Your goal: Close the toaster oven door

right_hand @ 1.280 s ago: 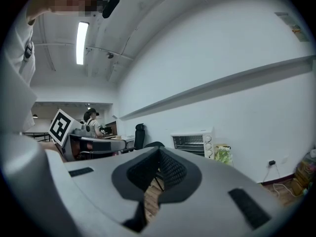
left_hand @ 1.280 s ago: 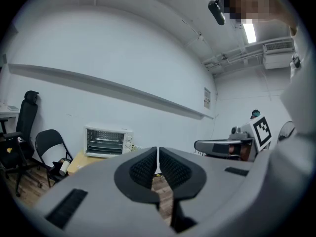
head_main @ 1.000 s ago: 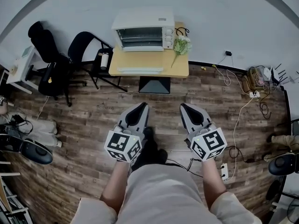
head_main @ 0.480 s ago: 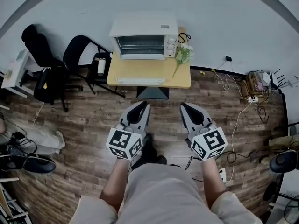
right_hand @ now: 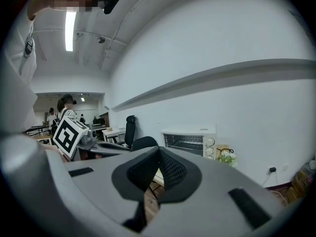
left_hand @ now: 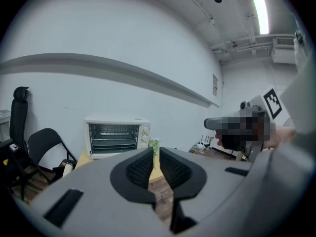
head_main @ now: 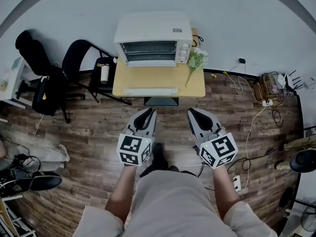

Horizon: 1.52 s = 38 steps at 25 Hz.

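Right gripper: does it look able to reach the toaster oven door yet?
Probably not yet: the right gripper hangs over floor, short of the table; the toaster oven sits far back. Nothing stands between.

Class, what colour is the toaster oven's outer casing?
White. The toaster oven shows best in the head view.

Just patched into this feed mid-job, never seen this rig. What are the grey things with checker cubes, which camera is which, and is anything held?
No robot here: a person wears a head camera looking steeply down and holds a two-jaw tool in each hand, the left gripper and right gripper; the marker cubes are part of them. The other two pictures come from cameras riding on each gripper, looking along its jaws. Both pairs of jaws are together, holding nothing. Ahead, a wooden table carries a white toaster oven, its racks showing so the door looks open, and a green sprig.
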Tool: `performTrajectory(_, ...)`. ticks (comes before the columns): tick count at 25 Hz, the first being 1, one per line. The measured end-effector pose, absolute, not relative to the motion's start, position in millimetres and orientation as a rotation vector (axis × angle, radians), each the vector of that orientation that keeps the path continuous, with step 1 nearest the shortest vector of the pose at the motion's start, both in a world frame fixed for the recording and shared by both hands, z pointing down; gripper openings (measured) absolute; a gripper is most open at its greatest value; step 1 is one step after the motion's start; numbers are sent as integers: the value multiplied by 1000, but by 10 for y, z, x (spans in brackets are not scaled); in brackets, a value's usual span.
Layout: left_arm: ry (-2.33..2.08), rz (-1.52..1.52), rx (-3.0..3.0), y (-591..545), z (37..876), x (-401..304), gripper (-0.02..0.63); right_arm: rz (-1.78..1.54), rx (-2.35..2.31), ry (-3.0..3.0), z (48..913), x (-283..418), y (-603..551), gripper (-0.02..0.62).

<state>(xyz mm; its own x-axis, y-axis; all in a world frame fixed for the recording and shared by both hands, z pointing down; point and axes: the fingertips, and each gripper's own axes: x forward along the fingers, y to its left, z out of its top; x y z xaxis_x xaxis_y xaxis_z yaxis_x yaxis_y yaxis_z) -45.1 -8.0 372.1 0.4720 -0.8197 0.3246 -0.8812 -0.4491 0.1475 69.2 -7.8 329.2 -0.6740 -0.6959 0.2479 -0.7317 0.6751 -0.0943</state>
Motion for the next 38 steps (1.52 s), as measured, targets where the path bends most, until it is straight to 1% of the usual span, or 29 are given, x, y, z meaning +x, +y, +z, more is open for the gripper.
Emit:
performTrajectory(14, -1376, 493, 2392, -478, 4385, -895, 20, 357, 1193, -2617, 3636, 237, -526, -2)
performTrajectory(19, -1335, 560, 2396, -575, 4592, -974, 34, 390, 1207, -2593, 3729, 146, -606, -2)
performTrajectory(29, -1232, 658, 2411, -749, 4966, -904, 60, 420, 1219, -2539, 3950, 198, -769, -2)
performTrajectory(38, -1243, 825, 2394, -955, 5419, -948, 81, 448, 1223, -2488, 4215, 287, -961, -2)
